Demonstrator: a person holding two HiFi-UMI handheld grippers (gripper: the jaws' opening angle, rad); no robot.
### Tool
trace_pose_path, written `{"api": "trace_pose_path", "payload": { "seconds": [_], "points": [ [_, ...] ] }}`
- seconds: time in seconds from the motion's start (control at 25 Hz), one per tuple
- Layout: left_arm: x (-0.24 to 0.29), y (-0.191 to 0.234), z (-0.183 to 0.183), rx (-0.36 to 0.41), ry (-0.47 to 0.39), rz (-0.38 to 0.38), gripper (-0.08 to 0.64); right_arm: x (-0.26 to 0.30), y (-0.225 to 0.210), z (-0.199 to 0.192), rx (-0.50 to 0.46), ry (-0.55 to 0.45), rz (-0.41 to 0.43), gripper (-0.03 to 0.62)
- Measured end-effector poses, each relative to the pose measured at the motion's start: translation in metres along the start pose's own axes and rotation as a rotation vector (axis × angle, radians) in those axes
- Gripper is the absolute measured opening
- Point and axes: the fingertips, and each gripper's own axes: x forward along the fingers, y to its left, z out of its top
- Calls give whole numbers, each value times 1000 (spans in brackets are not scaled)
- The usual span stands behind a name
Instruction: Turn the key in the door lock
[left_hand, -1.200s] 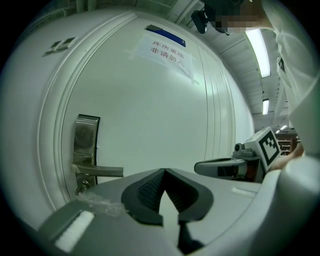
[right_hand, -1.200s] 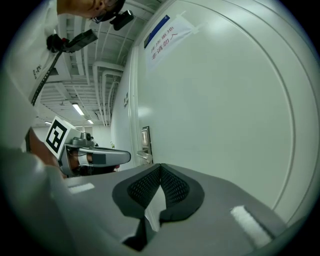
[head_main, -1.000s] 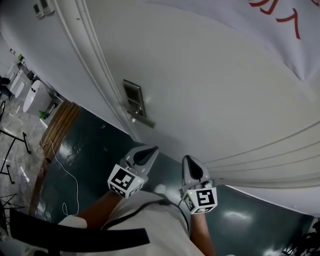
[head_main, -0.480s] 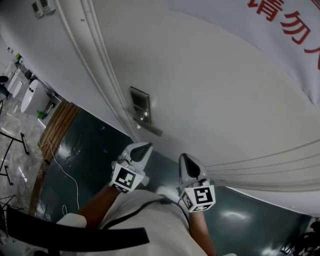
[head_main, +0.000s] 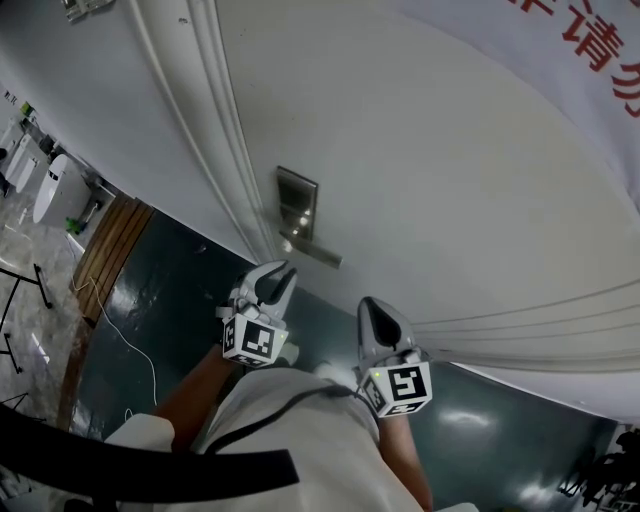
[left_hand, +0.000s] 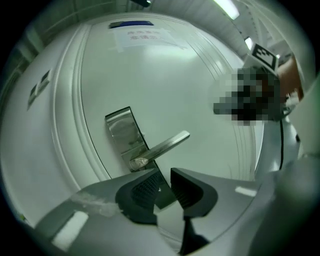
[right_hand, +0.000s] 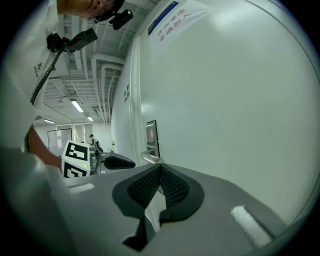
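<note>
My left tongs (left_hand: 164, 180), jaws just opened, stand part spread and empty. They are aimed at the lower end of the lock plate (left_hand: 120, 130) just ahead, under its lever handle (left_hand: 165, 145). My right tongs (right_hand: 160, 169), pressed together on nothing, hang to their right, facing bare door (right_hand: 240, 100). The approach is in hand, though I cannot make out a key. Next, I judge, the left tongs must line up below the handle and pinch squarely before any turn.

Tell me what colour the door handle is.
Shiny silver metal; the door handle shows best in the left gripper view.
</note>
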Motion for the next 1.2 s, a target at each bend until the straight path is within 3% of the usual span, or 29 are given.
{"api": "trace_pose_path", "payload": {
  "seconds": [0.32, 0.64, 0.84, 1.2],
  "points": [
    [19, 16, -39, 403, 60, 17, 124, -5, 6, 1, -28, -10, -38, 8],
    [40, 8, -45, 629, 66, -1, 146, -11, 12, 4, -32, -21, -59, 8],
    [50, 6, -50, 708, 80, 18, 149, -17, 10, 2, -28, -19, -82, 9],
    [59, 7, -52, 683, 99, 65, 145, -26, 11, -1, -23, -16, -96, 8]
  ]
}}
